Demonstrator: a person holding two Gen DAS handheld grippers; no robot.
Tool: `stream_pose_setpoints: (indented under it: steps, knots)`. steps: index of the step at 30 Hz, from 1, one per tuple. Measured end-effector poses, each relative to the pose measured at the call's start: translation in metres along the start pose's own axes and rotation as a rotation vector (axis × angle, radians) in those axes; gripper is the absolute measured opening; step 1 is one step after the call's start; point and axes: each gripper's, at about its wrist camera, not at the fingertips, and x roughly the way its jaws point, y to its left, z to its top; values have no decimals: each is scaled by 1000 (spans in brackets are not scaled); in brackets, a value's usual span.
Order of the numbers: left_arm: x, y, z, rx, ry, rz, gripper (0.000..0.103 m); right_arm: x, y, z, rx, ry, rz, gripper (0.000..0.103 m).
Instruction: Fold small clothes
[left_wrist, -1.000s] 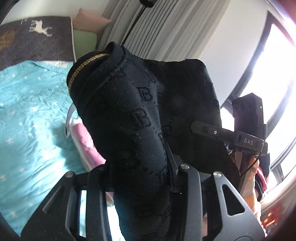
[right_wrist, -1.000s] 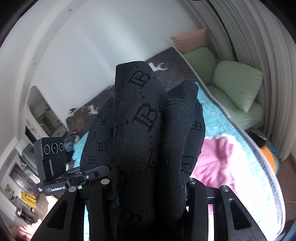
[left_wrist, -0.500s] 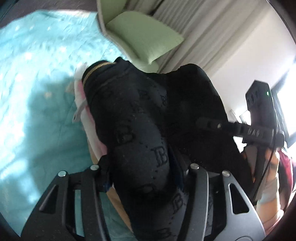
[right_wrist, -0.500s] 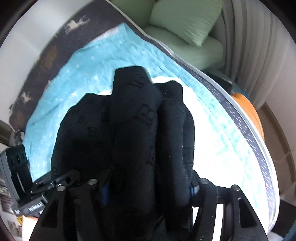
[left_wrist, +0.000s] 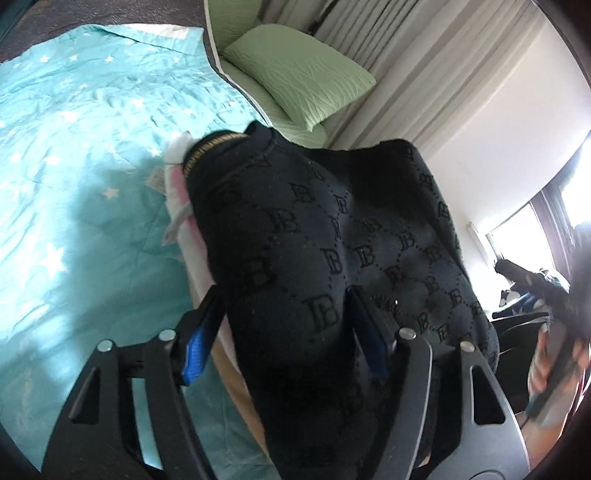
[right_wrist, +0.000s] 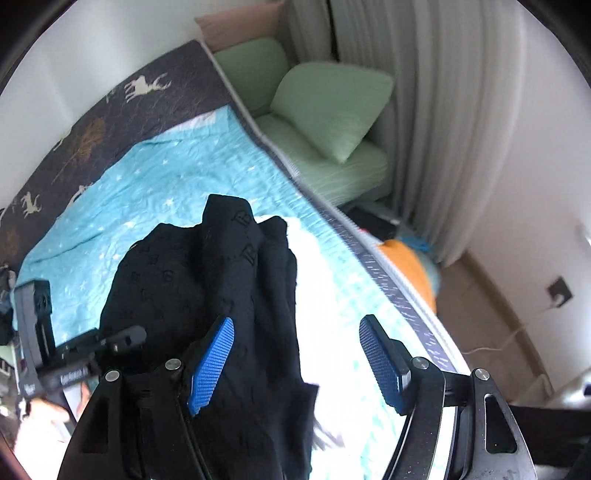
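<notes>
Black knitted garment with a tone-on-tone letter pattern and a gold-trimmed band (left_wrist: 332, 251) is bunched over the turquoise star-print bed cover (left_wrist: 74, 166). It lies partly on a pink and white folded cloth (left_wrist: 184, 221) at the bed's near edge.

Left tongs (left_wrist: 284, 328): jaws opening, garment between them. The left blue pad is clear of the fabric. The right pad is partly buried in it, so I read no real squeeze.

Right tongs (right_wrist: 295, 358): jaws opening and standing wide. The right pad is clear, over white cloth. The black fabric drapes against the left pad only and is not pinched.

Judgement: this looks like the release of a folded piece onto a stack.

Risks:
- Knit could snag on the ribbed pads as the tongs pull off, dragging the fold open.
- The bundle is lumpy and not flat, so it could slump or roll once let go.
- It sits near the bed edge and could slide towards the floor.
- The pink cloth underneath could get shoved askew.

Green pillow (right_wrist: 332, 110) is well apart from all this.
</notes>
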Motion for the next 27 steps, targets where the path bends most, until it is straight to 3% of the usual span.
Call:
stream_pose_setpoints:
  steps: [5, 6, 10, 15, 17, 21, 25, 27]
  knots:
    - [-47, -18, -22, 107, -103, 54, 73, -56, 21, -57, -34, -93, -28, 72]
    - [-54, -22, -28, 125, -115, 80, 79, -64, 30, -68, -50, -108, -46, 73]
    - [-78, -46, -63, 250, -141, 215, 85, -83, 69, -116, -89, -157, -136, 81]
    - [-104, -58, -110, 325, -104, 236, 90, -90, 106, -155, -74, -244, -229, 89]
    - [-114, -57, -125, 359, -78, 254, 90, -92, 115, -167, -61, -241, -231, 92]
    - [-140, -55, -151, 412, -137, 325, 90, -92, 123, -182, -37, -186, -239, 92]
    - [-168, -58, -174, 451, -166, 303, 90, -107, 136, -201, -17, -231, -339, 92]
    - [-179, -61, -184, 463, -175, 290, 90, -112, 142, -210, 2, -243, -346, 92]
